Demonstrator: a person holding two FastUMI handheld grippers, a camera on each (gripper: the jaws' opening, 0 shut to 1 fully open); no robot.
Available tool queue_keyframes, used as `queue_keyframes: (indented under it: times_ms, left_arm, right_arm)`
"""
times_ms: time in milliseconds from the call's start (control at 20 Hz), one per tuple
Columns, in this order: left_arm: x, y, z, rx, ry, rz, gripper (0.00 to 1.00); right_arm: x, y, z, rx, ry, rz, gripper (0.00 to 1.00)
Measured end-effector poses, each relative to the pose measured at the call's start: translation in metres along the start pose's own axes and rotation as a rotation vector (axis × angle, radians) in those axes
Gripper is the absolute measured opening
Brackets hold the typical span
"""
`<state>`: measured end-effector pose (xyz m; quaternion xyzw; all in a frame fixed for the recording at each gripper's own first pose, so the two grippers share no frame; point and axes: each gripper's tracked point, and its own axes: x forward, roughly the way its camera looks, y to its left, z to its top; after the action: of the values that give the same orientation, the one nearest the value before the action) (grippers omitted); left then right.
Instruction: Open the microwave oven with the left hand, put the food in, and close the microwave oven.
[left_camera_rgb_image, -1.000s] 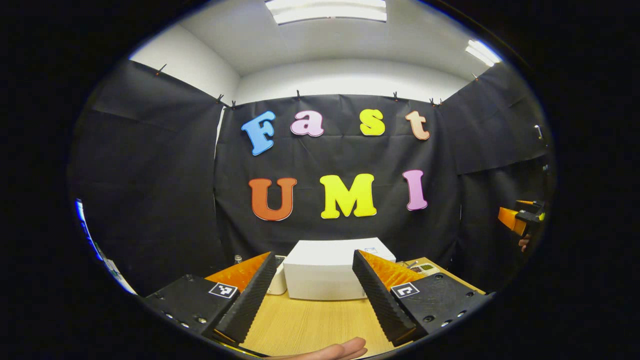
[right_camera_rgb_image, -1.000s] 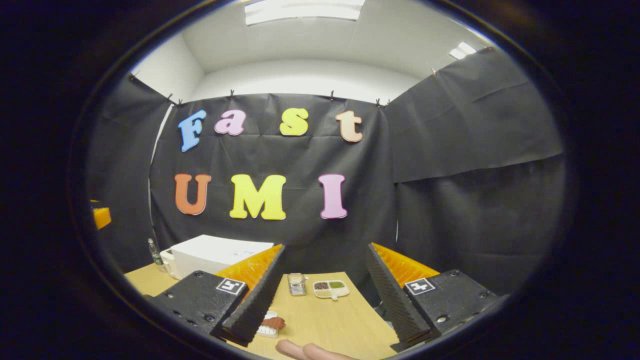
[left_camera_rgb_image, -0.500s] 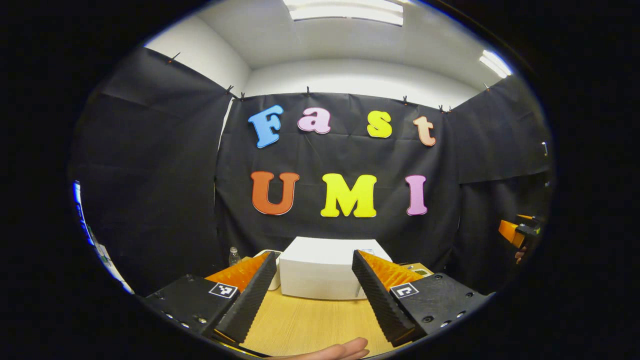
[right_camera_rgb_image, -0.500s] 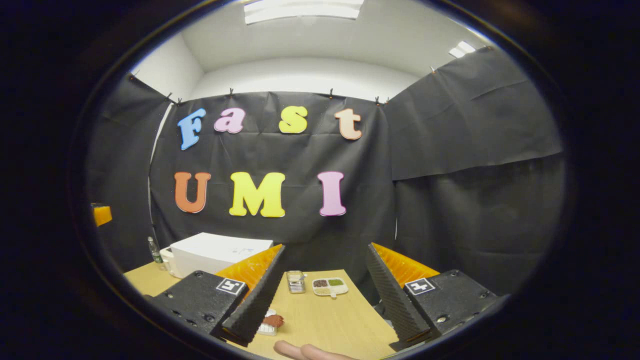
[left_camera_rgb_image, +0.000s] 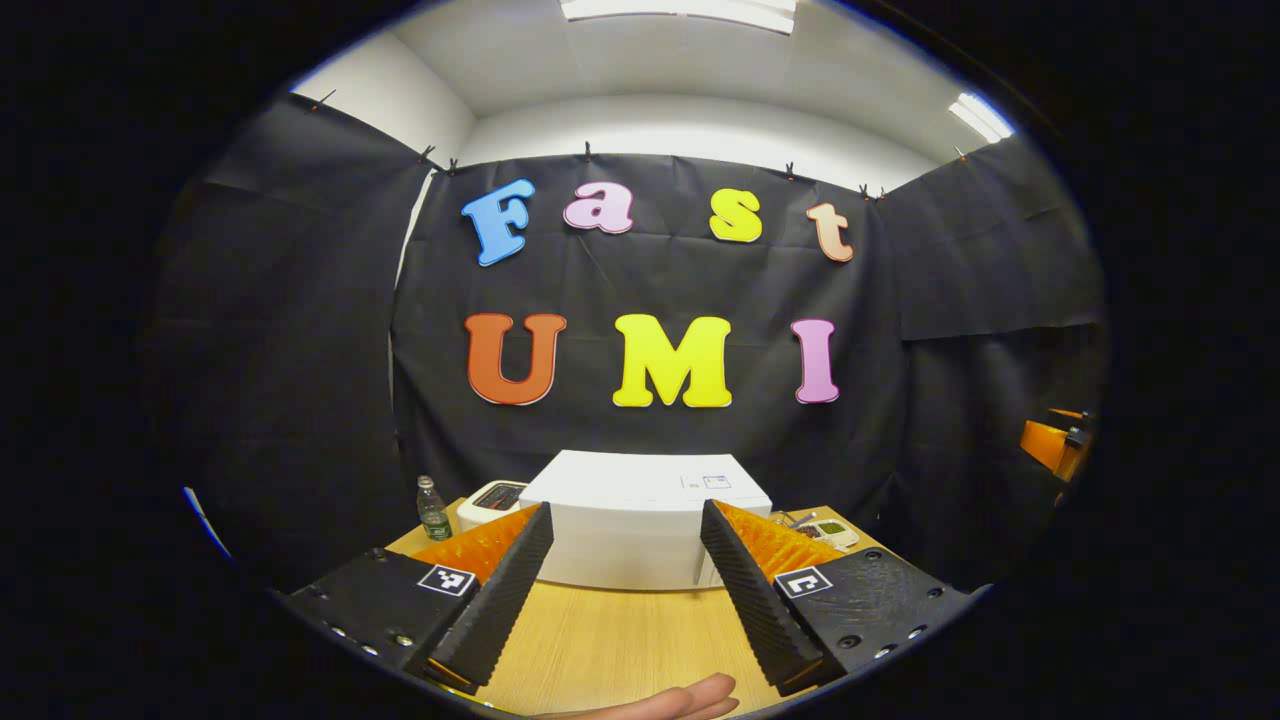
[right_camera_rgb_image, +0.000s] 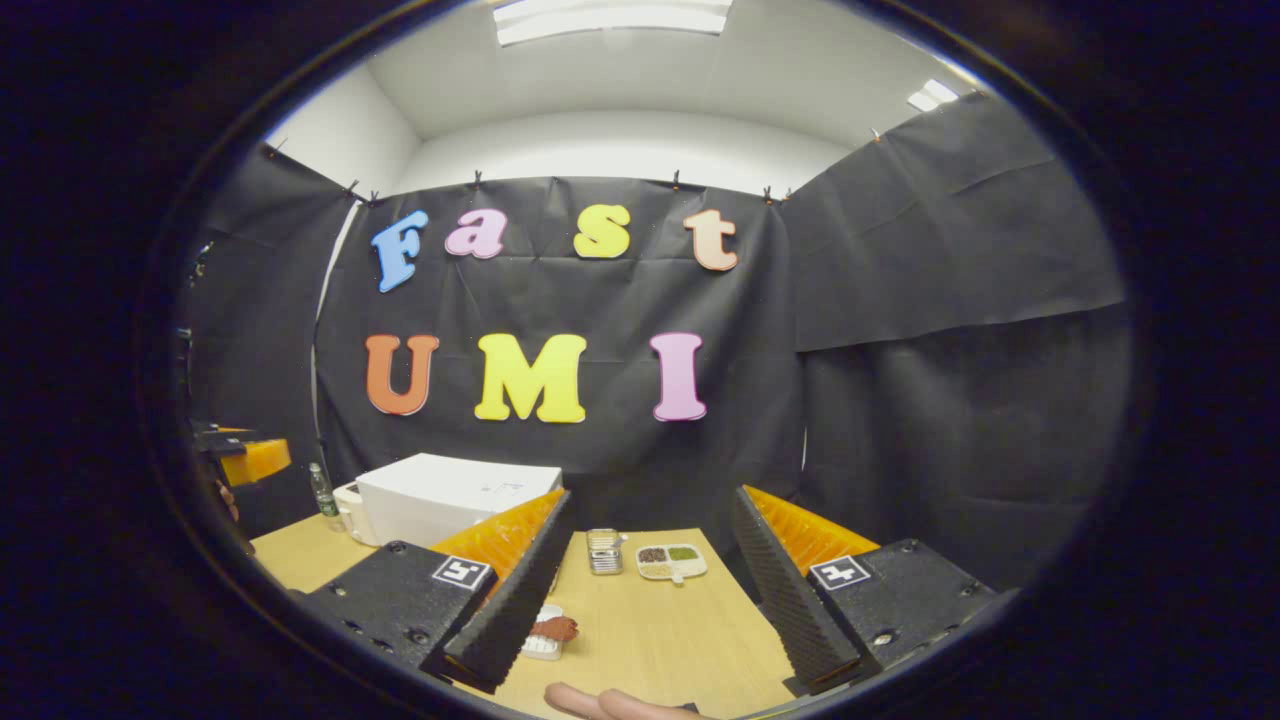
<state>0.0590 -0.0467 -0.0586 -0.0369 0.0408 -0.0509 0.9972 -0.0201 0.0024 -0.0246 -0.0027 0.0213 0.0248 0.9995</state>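
Note:
The white microwave oven (left_camera_rgb_image: 640, 530) stands on the wooden table (left_camera_rgb_image: 610, 640), door shut, straight ahead of my left gripper (left_camera_rgb_image: 620, 600), which is open, empty and some way short of it. In the right gripper view the microwave oven (right_camera_rgb_image: 455, 495) sits at the left. The food, a brown piece on a small white tray (right_camera_rgb_image: 550, 634), lies on the table just beside the left finger of my right gripper (right_camera_rgb_image: 645, 610), which is open and empty. The left gripper (right_camera_rgb_image: 245, 458) shows at the far left edge there, and the right gripper (left_camera_rgb_image: 1055, 445) at the far right edge of the left gripper view.
A small bottle (left_camera_rgb_image: 433, 510) and a white appliance (left_camera_rgb_image: 492, 500) stand left of the microwave. A divided dish of seasonings (right_camera_rgb_image: 672, 560) and a small metal tin (right_camera_rgb_image: 604, 552) sit near the table's far edge. Fingertips (left_camera_rgb_image: 680, 700) show at the bottom. Black cloth walls surround the table.
The left gripper view has tilted down and closed in a little, so the microwave looks larger and the bottle has come into sight. The right gripper view has shifted slightly, bringing more of the left gripper in.

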Motion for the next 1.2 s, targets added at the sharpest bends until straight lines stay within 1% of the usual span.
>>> queue_keyframes:
  times_ms: [250,300,350,400,450,500,550,600,750,800,850,900,950,1000,1050,1200]
  left_arm:
    - [0.048,-0.041,-0.034,-0.019,-0.011,-0.072,0.93]
    - [0.060,-0.051,-0.042,-0.028,-0.007,-0.095,0.93]
    - [0.071,-0.059,-0.054,-0.039,0.005,-0.109,0.93]
    - [0.081,-0.064,-0.064,-0.051,0.017,-0.117,0.93]
    - [0.093,-0.070,-0.072,-0.052,0.022,-0.126,0.93]
    - [0.104,-0.074,-0.081,-0.044,0.029,-0.127,0.93]
    - [0.116,-0.075,-0.091,-0.036,0.033,-0.119,0.93]
    - [0.128,-0.076,-0.101,-0.029,0.035,-0.114,0.93]
    - [0.164,-0.086,-0.143,0.002,0.067,-0.108,0.93]
    - [0.176,-0.087,-0.159,0.004,0.092,-0.102,0.93]
    - [0.186,-0.087,-0.174,-0.004,0.118,-0.091,0.93]
    - [0.195,-0.089,-0.187,-0.017,0.137,-0.086,0.93]
    - [0.204,-0.090,-0.199,-0.027,0.147,-0.078,0.93]
    - [0.213,-0.091,-0.208,-0.027,0.156,-0.068,0.93]
    - [0.221,-0.090,-0.216,-0.023,0.157,-0.053,0.93]
    - [0.239,-0.097,-0.229,-0.041,0.149,-0.047,0.93]
  right_arm:
    - [-0.011,-0.002,0.006,-0.007,-0.024,0.007,1.00]
    - [-0.015,-0.003,0.006,-0.006,-0.024,0.010,0.94]
    - [-0.018,-0.004,0.008,0.001,-0.029,0.015,0.94]
    - [-0.022,-0.004,0.011,0.009,-0.039,0.023,1.00]
    - [-0.026,-0.007,0.012,0.013,-0.046,0.024,1.00]
    - [-0.029,-0.009,0.012,0.013,-0.049,0.026,0.94]
    - [-0.034,-0.009,0.012,0.013,-0.051,0.034,0.94]
    - [-0.038,-0.008,0.012,0.012,-0.056,0.046,1.00]
    - [-0.044,-0.012,0.014,0.007,-0.068,0.056,1.00]
    - [-0.049,-0.012,0.015,0.007,-0.074,0.062,0.94]
    - [-0.053,-0.012,0.017,0.010,-0.085,0.067,0.94]
    - [-0.055,-0.013,0.018,0.015,-0.092,0.071,1.00]
    - [-0.058,-0.014,0.015,0.021,-0.095,0.079,0.94]
    - [-0.061,-0.013,0.014,0.027,-0.099,0.090,1.00]
    - [-0.061,-0.015,0.012,0.030,-0.102,0.098,1.00]
    - [-0.056,-0.022,0.002,0.021,-0.089,0.096,1.00]
